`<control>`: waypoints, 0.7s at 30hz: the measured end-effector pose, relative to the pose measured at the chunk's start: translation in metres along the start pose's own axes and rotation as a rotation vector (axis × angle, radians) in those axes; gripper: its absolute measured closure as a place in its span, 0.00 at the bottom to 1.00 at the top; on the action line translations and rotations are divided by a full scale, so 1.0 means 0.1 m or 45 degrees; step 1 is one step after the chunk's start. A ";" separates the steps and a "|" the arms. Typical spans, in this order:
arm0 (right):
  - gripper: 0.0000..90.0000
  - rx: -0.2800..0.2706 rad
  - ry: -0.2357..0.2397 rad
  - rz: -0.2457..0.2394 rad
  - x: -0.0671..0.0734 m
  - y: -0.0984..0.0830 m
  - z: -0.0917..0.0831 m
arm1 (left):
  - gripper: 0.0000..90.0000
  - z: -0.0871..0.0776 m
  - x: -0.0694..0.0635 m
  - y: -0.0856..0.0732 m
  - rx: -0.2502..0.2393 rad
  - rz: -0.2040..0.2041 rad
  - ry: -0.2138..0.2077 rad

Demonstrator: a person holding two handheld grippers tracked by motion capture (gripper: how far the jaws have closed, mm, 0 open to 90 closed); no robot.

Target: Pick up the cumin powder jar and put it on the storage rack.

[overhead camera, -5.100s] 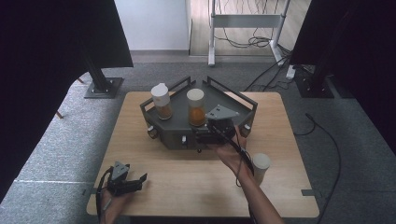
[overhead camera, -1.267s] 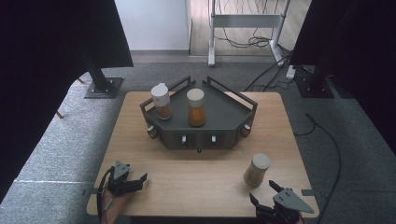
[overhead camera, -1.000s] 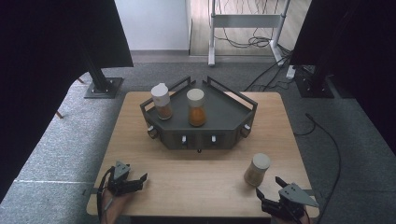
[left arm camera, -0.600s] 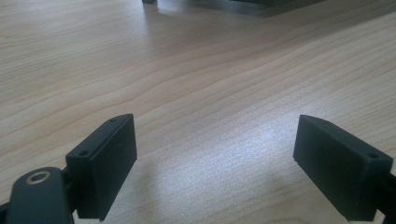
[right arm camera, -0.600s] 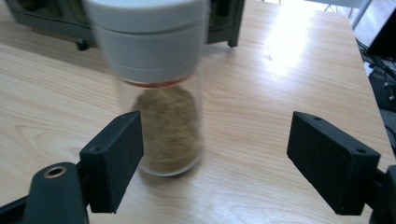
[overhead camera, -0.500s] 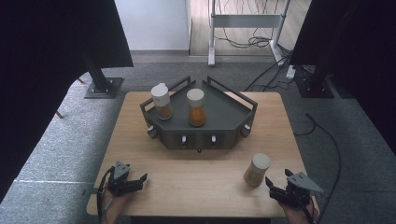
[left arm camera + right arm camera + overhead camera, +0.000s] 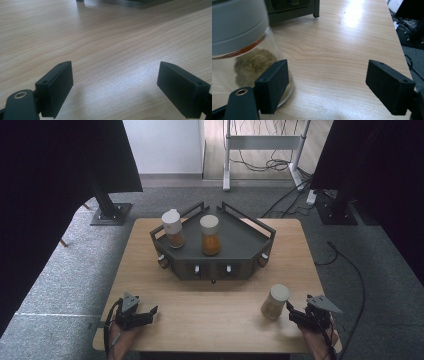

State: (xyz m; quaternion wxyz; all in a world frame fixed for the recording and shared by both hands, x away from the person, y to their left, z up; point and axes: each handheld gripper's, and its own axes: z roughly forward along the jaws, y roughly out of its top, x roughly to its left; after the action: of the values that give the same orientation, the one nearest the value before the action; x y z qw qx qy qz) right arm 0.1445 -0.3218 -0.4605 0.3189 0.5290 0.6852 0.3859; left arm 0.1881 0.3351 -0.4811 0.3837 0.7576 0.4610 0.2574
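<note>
Jar (image 7: 242, 45) stands just left of the open right tongs (image 7: 327, 85).

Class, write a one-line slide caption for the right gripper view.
Open right gripper beside a white-lidded jar on the wooden table.

Three jars stand in the room: two on the rack, one (image 7: 172, 229) with brown contents and one (image 7: 210, 235) with orange, and a third jar (image 7: 275, 302) alone on the table near its right edge. One dark rack (image 7: 235, 251) sits on one wooden table (image 7: 210, 300). Four small knobs line the rack's front. Two grippers are at the near edge, the left gripper (image 7: 150, 312) and the right gripper (image 7: 291, 310), one in each hand.
</note>
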 end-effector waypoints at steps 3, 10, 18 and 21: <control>0.20 0.013 -0.020 0.008 0.03 0.01 0.06 | 0.14 0.00 0.00 0.00 0.002 0.001 0.000; 0.19 0.035 -0.056 0.024 0.07 -0.03 0.15 | 0.14 0.00 0.00 0.01 0.006 0.010 -0.001; 0.19 0.056 -0.057 0.049 0.05 -0.07 0.18 | 0.14 0.00 -0.01 0.01 0.006 0.013 0.000; 0.19 0.069 -0.046 0.060 0.04 -0.08 0.18 | 0.14 0.00 -0.01 0.01 0.006 0.013 0.000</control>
State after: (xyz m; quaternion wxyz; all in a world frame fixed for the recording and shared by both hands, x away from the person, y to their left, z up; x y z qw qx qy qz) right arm 0.1555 -0.3158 -0.4763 0.3078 0.5604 0.6767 0.3651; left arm 0.1883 0.3341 -0.4805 0.3807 0.7608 0.4577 0.2584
